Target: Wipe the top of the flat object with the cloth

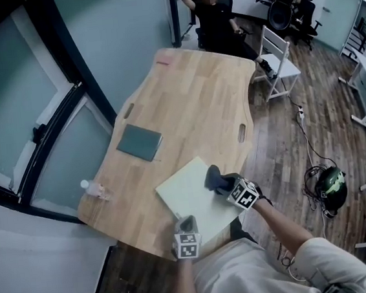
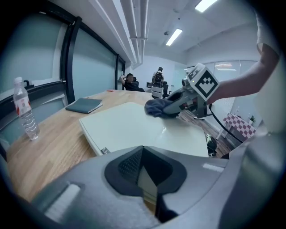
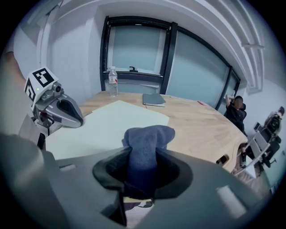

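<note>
A pale green flat board (image 1: 186, 193) lies at the near end of the wooden table (image 1: 191, 96). My right gripper (image 1: 228, 184) is shut on a dark blue cloth (image 1: 213, 177), which rests on the board's right part. In the right gripper view the cloth (image 3: 147, 138) bulges out from between the jaws of the right gripper (image 3: 143, 172). At the board's near edge, my left gripper (image 1: 187, 225) is shut, with a thin pale strip of the board pinched between its jaws. The left gripper view looks across the board (image 2: 129, 127) to the cloth (image 2: 156, 107).
A grey notebook (image 1: 139, 142) lies left of centre and a water bottle (image 1: 93, 189) stands at the table's left edge. A person (image 1: 215, 15) sits at the far end, beside a white chair (image 1: 277, 54). A helmet (image 1: 330, 185) lies on the floor to the right.
</note>
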A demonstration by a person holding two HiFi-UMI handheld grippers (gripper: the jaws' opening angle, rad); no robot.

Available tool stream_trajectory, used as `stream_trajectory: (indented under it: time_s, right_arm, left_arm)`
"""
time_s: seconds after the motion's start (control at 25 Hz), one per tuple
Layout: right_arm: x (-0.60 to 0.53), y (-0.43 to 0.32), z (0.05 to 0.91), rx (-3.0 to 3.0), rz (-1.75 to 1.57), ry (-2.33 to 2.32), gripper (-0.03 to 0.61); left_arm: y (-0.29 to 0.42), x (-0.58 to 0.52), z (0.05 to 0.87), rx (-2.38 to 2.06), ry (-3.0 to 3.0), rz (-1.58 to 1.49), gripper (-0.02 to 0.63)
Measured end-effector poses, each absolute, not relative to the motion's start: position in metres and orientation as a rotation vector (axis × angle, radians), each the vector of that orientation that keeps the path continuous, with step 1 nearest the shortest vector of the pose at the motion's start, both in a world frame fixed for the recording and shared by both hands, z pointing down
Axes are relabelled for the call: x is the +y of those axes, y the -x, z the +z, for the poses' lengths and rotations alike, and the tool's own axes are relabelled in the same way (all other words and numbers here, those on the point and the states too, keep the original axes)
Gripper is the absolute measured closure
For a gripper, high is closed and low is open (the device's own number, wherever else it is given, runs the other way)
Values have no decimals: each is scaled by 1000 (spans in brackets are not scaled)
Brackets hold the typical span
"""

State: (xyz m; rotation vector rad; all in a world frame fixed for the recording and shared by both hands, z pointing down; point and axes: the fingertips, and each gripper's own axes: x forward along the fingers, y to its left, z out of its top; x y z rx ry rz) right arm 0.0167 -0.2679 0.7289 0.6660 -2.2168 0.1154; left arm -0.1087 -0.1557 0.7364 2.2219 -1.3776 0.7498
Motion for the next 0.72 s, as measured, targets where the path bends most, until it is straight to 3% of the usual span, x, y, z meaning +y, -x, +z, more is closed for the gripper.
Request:
stream_trajectory:
  time_s: [0.24, 0.72]
  right_arm:
    - [-248, -6, 730, -2215, 94, -627, 440]
    - [-191, 99, 733, -2288, 23, -317, 440]
  left_arm:
    - [109, -156, 736, -1392, -2223, 748, 606]
    - [109, -155, 737, -1383, -2232, 715, 606]
